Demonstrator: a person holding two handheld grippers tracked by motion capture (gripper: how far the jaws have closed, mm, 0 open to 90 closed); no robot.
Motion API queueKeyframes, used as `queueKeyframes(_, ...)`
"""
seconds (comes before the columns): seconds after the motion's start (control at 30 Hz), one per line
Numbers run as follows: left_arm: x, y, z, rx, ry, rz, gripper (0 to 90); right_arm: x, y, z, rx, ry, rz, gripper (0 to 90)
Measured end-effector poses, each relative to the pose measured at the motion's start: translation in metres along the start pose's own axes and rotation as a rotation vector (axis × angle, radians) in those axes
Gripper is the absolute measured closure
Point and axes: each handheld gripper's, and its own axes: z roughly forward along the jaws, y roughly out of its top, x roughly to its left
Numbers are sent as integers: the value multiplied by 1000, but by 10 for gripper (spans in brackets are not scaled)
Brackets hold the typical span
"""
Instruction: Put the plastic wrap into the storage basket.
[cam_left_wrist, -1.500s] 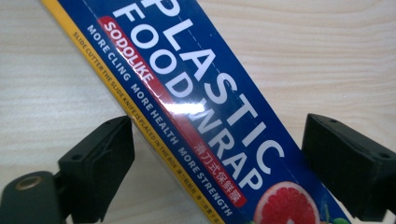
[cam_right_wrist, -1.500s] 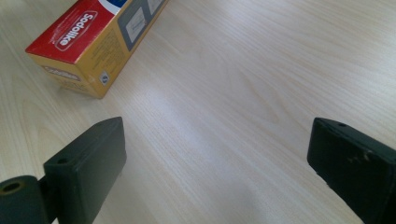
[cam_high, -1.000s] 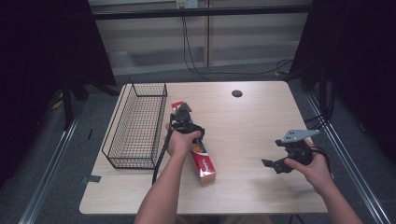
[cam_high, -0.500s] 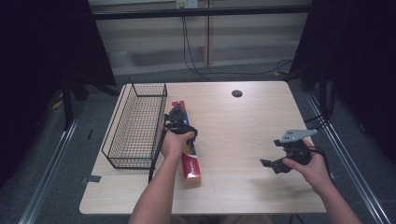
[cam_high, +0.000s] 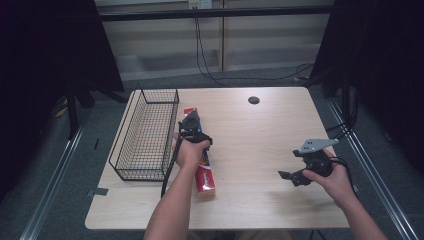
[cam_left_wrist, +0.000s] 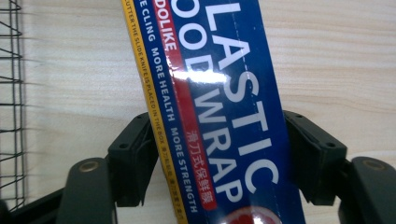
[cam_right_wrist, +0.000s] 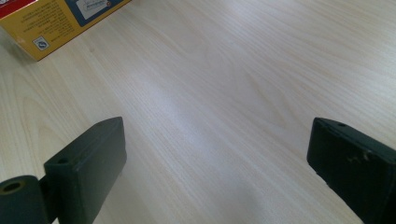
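Box (cam_left_wrist: 219, 116) swung lengthwise, left tool (cam_left_wrist: 219, 154) closing, seemingly gripping it

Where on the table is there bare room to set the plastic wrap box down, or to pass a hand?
Bare wood lies between the plastic wrap box and the right gripper, and across the far half around the dark round spot. The wire basket is empty too. It is crowded along the basket's right wall, where the left gripper straddles the box close beside it.

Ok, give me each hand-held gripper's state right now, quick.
Left hand-held gripper: jaws have just been closing, now shut on the plastic wrap box.
Right hand-held gripper: open, holding nothing, over the table.
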Motion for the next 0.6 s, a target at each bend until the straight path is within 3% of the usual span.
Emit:
queueKeyframes(0.13,-4,0,-5,16,29,50,382,0,0,-2,-10,-2,2,46)
queueKeyframes(0.23,-5,-2,-7,25,25,93,414,-1,0,-3,-20,-1,9,45)
queueKeyframes(0.6,2,-4,-14,79,-1,118,429,-1,1,-4,-23,-4,13,44)
